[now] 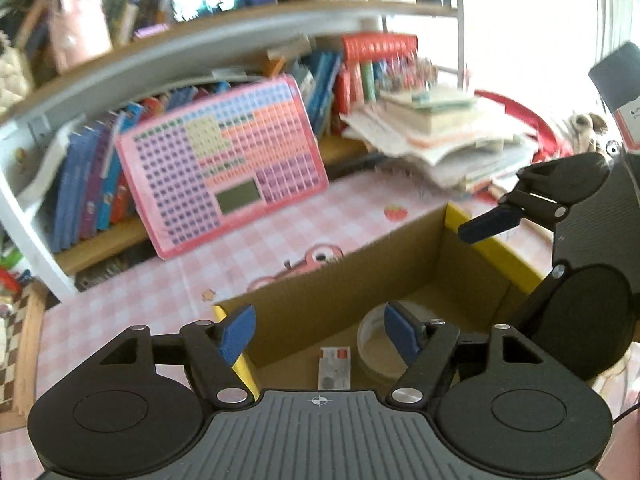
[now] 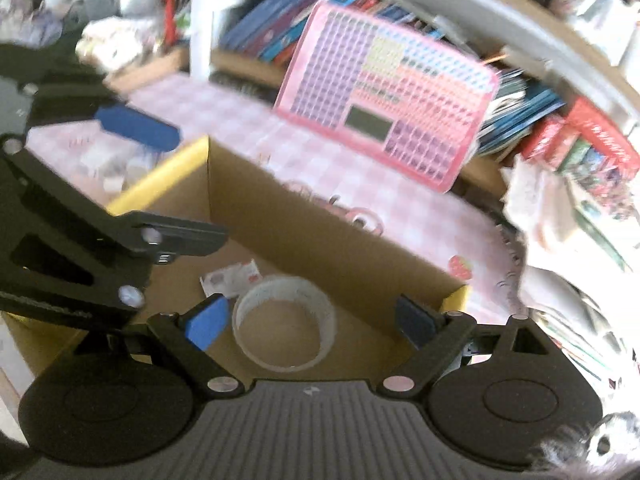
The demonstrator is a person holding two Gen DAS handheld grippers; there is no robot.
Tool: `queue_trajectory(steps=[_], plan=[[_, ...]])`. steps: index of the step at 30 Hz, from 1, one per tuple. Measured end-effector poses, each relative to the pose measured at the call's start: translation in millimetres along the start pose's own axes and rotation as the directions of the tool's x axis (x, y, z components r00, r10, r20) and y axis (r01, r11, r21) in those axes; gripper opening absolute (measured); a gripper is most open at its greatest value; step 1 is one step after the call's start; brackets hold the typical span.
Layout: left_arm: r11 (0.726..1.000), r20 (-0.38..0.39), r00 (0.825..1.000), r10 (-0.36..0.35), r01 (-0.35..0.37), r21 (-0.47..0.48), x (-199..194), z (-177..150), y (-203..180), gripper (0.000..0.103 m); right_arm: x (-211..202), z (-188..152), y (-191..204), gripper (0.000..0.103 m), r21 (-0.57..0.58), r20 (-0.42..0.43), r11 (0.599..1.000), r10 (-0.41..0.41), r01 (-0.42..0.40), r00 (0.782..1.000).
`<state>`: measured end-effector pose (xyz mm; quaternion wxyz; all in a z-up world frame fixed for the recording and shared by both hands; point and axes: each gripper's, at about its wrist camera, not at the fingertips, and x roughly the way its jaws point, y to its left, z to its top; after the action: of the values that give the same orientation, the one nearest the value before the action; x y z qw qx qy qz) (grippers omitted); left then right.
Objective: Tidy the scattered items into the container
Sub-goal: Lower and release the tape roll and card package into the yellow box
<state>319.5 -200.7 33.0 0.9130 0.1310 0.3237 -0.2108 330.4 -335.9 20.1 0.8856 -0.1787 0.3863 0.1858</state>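
though above box [image 1: 304,312], claws [image 1: 320,330] agape, empty

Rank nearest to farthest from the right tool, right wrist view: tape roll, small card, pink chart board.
1. Tape roll: on the box floor, between the open fingers of the right tool.
2. Small card: box floor, just beyond the roll, left.
3. Pink chart board: leaning on the bookshelf, beyond the box.

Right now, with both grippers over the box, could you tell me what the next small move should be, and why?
Probably lift the left gripper clear and swing it toward the small items left of the box. Both grippers stand open and empty, the tape roll and card already lie inside, and those items remain on the table.
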Motion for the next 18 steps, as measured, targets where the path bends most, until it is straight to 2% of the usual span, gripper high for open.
queue_trajectory(steps=[5, 12, 18], plan=[[0.999, 0.061, 0.998, -0.003, 0.006, -0.047, -34.3, -7.0, 3.8, 0.076, -31.0, -3.0, 0.5, 0.091, 0.067, 0.064, 0.997, -0.041, 0.036, 0.997], [0.998, 0.131, 0.991, -0.024, 0.030, -0.051, -81.5, -27.9, 5.4, 0.080, -76.8, -17.1, 15.5, 0.091, 0.141, 0.123, 0.987, -0.098, 0.080, 0.988], [0.997, 0.143, 0.988, -0.056, 0.063, -0.047, -112.3, -51.2, 10.6, 0.080, -104.7, -31.0, 40.0, 0.091, 0.171, 0.141, 0.978, -0.142, 0.117, 0.980]])
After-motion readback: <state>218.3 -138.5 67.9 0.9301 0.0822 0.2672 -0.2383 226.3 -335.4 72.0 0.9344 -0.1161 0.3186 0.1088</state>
